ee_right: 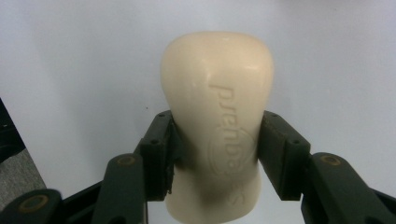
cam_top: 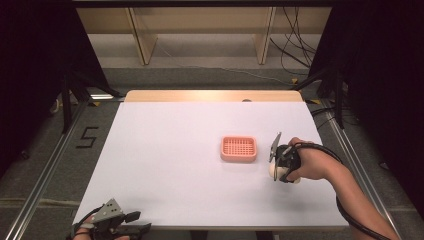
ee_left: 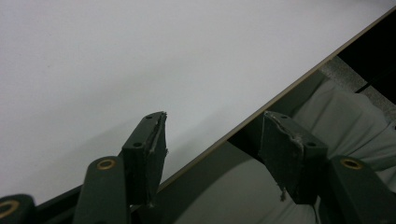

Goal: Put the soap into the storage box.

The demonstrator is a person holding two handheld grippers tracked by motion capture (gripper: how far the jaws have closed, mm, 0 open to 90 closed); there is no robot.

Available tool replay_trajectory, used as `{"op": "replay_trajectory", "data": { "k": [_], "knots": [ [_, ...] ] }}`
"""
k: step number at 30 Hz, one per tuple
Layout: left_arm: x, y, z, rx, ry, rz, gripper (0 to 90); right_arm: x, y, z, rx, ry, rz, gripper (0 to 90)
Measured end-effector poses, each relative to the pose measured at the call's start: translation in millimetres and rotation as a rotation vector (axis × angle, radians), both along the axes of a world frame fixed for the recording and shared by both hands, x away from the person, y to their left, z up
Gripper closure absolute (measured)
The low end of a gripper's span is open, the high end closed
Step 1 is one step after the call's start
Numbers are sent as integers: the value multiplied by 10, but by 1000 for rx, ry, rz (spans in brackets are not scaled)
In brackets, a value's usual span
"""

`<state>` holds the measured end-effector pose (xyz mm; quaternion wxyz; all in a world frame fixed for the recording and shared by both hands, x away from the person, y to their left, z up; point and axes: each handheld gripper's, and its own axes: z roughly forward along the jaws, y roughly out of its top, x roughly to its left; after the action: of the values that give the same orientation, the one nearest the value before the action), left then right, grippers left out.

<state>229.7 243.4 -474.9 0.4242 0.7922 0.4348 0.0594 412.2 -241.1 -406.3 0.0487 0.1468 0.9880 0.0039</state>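
Note:
A cream bar of soap [ee_right: 217,121] with raised lettering stands between the jaws of my right gripper [ee_right: 215,149], which is shut on its lower half. In the high view that right gripper [cam_top: 281,170] sits over the white table [cam_top: 165,165] at the right, just right of a pink slotted soap dish [cam_top: 239,148], and a bit of the soap [cam_top: 273,170] peeks out under it. My left gripper [cam_top: 131,223] rests at the table's front left edge. Its jaws stand apart with nothing between them, left gripper [ee_left: 212,140] straddling the table edge.
The soap dish lies flat near the table's middle right, holding nothing. A wooden strip [cam_top: 210,95] borders the table's far edge. Metal rails [cam_top: 45,170] and cables [cam_top: 295,45] run on the floor around it. Grey cloth [ee_left: 345,121] shows past the near edge.

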Motion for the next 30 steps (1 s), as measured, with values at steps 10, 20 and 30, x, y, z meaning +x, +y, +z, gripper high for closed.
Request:
{"op": "replay_trajectory", "data": {
  "k": [10, 20, 30],
  "knots": [
    [1, -2, -1, 0, 1, 0, 402, 72, 12, -4, 0, -1, 24, 509],
    [3, 5, 7, 7, 11, -10, 402, 105, 20, 52, -13, 6, -9, 509],
    [2, 5, 4, 5, 10, -8, 402, 173, 33, 78, -4, -3, 19, 509]
  ]
}}
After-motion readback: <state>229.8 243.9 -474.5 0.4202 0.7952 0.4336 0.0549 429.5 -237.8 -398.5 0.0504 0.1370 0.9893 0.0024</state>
